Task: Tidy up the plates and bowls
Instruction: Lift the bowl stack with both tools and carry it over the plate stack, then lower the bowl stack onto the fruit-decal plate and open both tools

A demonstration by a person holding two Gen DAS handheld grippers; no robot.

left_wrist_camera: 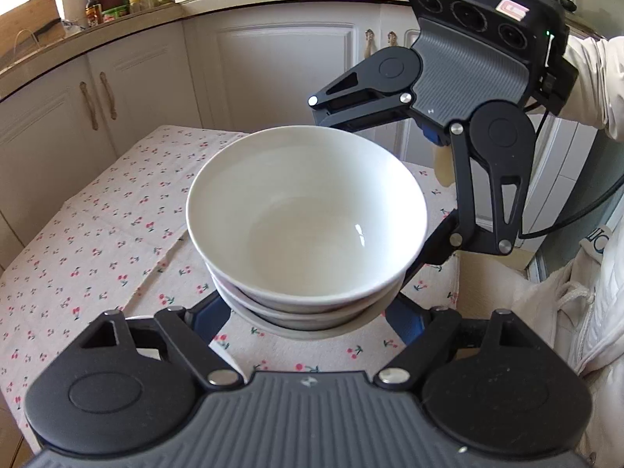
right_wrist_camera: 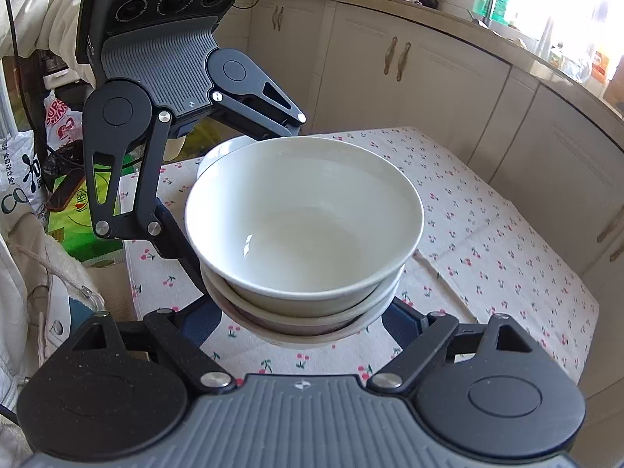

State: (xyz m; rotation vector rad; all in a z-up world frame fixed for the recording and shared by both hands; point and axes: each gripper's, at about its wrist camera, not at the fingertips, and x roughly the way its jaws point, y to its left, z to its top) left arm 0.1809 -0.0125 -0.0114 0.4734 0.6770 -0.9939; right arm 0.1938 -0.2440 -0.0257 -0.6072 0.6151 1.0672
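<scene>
A stack of three nested white bowls [left_wrist_camera: 304, 210] [right_wrist_camera: 304, 210] fills the middle of both wrist views, lifted a little above the cherry-print tablecloth [left_wrist_camera: 97, 234] [right_wrist_camera: 487, 234]. My left gripper [left_wrist_camera: 306, 318] clamps the lowest bowl from the near side, its blue pads against the bowl's flanks. From the opposite side my right gripper [right_wrist_camera: 304, 318] grips the same stack. Each gripper shows in the other's view, with its black fingers [left_wrist_camera: 429, 249] [right_wrist_camera: 175, 249] reaching round the stack. The fingertips are hidden behind the bowls.
Another white dish rim [right_wrist_camera: 212, 158] peeks out behind the stack on the table. Cream cabinets [left_wrist_camera: 273, 70] and a counter with bottles [left_wrist_camera: 93, 9] ring the table. Bags [right_wrist_camera: 35, 179] lie past the table's edge. A white sleeve [left_wrist_camera: 592, 82] holds the right gripper.
</scene>
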